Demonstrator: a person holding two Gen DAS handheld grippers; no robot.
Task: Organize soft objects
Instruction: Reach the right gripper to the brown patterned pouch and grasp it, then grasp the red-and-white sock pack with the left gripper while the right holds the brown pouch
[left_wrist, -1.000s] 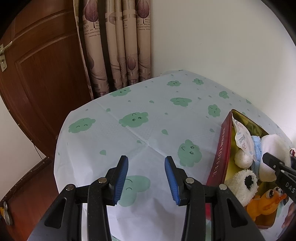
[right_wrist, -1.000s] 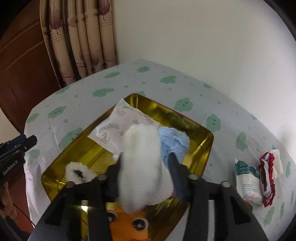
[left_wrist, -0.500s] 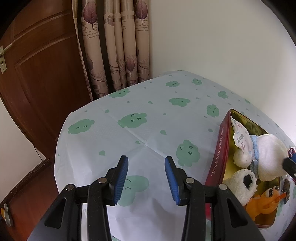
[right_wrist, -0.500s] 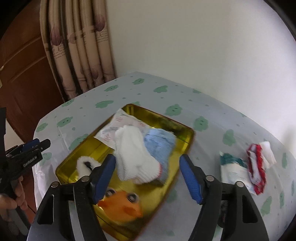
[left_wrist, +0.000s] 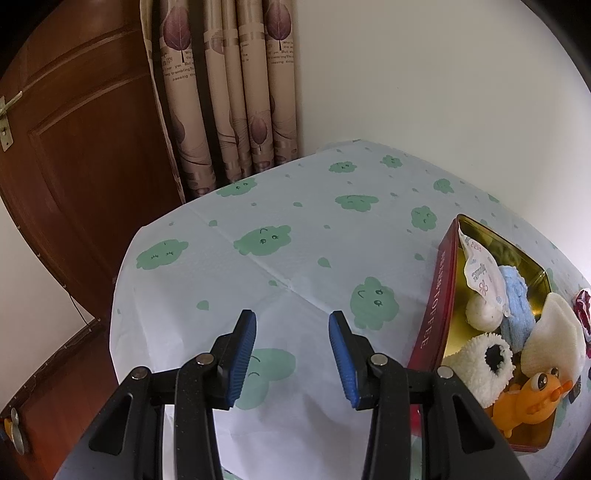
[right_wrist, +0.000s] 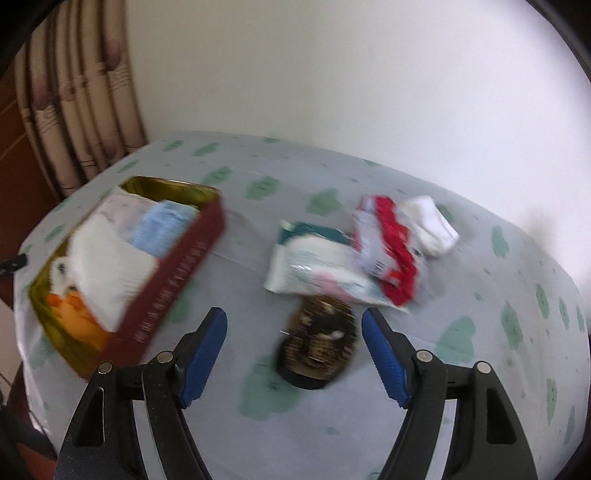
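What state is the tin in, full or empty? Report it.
Nearly full: the tin holds socks, a packet and an orange toy piled to its rim.

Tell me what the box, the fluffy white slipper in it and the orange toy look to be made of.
Box: seemingly painted tin, with a glossy, mirror-like gold inside and a matte dark-red outer wall bearing printed letters.
Fluffy white slipper: plush fleece, going by its curly, woolly pile.
Orange toy: probably soft rubber or plastic; its surface is smooth with a slight sheen, though that can't be confirmed by sight.

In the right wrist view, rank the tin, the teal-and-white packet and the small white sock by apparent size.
1. Tin, clearly largest.
2. Teal-and-white packet.
3. Small white sock, smallest.
The picture is blurred and the sock lies farthest from the camera, so its true size is less sure.
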